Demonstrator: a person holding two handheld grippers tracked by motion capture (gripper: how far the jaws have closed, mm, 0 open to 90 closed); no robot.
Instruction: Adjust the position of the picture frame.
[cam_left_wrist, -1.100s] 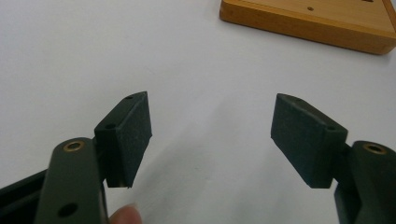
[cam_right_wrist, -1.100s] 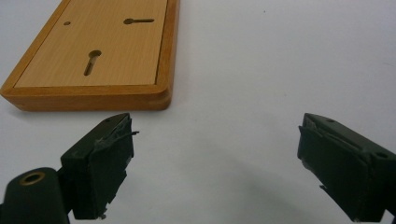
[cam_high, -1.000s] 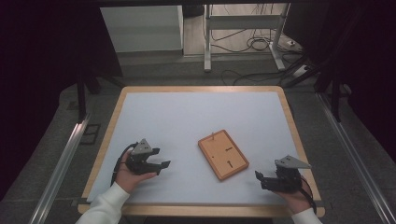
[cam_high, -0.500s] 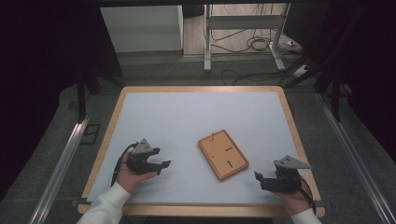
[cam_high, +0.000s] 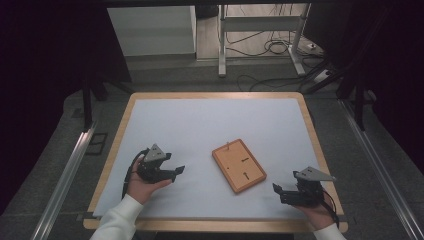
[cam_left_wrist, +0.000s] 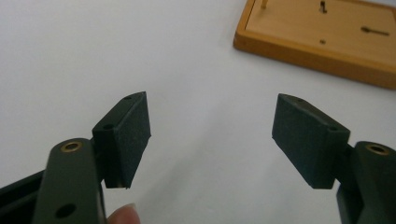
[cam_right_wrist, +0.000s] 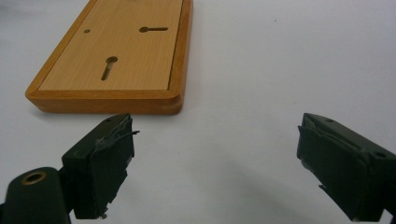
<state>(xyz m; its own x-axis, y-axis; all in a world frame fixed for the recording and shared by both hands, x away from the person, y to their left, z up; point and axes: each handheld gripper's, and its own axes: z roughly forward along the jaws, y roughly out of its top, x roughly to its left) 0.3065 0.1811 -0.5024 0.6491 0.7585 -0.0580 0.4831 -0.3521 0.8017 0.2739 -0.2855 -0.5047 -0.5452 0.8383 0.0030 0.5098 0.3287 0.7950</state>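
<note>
Wooden board lies flat on the white table top, a little right of centre and in the near half. Flat rectangular slab, raised rim, back side up with two keyhole slots. Long axis runs on a diagonal in the high view: far end toward the upper left, near end toward the lower right, so its corners rather than its edges face the person. A small peg stands at the far short end. Left gripper sits on the near left of the table, held in the person's left hand, jaws aimed rightward at the board but well apart from it. In the left gripper view its jaws are spread wide with bare table between them, nothing gripped; the board shows at the upper right. Right gripper rests near the front right corner, jaws aimed left. In the right gripper view its jaws also gape, nothing between them; the board's near short edge lies just beyond the left-hand jaw, not touching.
</note>
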